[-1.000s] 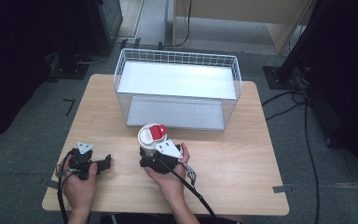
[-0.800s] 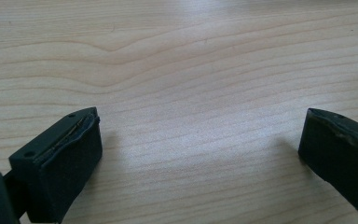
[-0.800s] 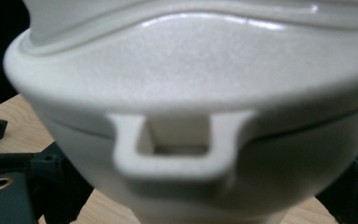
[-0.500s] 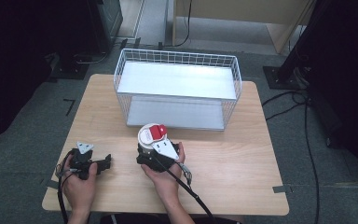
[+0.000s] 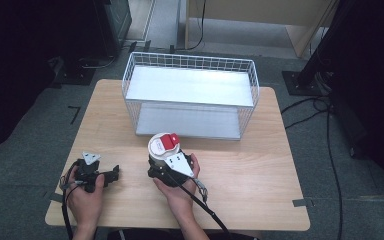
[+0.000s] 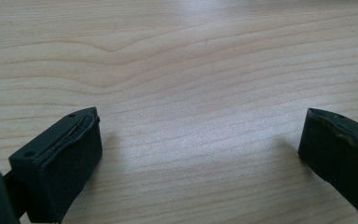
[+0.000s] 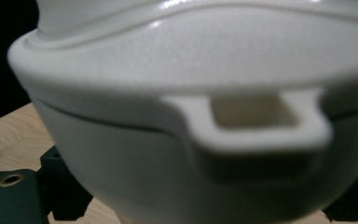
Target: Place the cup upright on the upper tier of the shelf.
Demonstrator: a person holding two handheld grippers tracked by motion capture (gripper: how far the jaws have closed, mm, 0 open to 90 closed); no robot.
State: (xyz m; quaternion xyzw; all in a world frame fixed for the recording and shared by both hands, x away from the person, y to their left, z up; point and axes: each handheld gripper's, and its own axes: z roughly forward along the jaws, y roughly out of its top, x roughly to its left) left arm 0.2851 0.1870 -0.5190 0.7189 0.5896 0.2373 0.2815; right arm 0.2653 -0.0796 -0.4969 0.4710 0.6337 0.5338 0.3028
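A small cream-white pot sits on the wooden bench, just in front of the wire basket and a little left of the bench's middle. From above, its round lid carries a red piece on top. In the right gripper view the pot is very close and somewhat blurred: a rounded, glossy body, a lid seated on it with a thin dark seam between the two, and a squared lug handle with a rectangular opening jutting toward the camera.

The right claw is held in the person's right hand right against the near side of the pot. Its black jaws stand on either side of the pot's lower body, seen at the bottom corners of the right gripper view, but whether they press on the pot cannot be told.

The left claw lies low over the bench in the person's left hand, well apart from the pot. Its jaws are spread wide in the left gripper view, with only bare wood grain between them.

The white wire basket stands at the far side of the bench. It has an upper white shelf panel and a lower floor panel; both lie bare.
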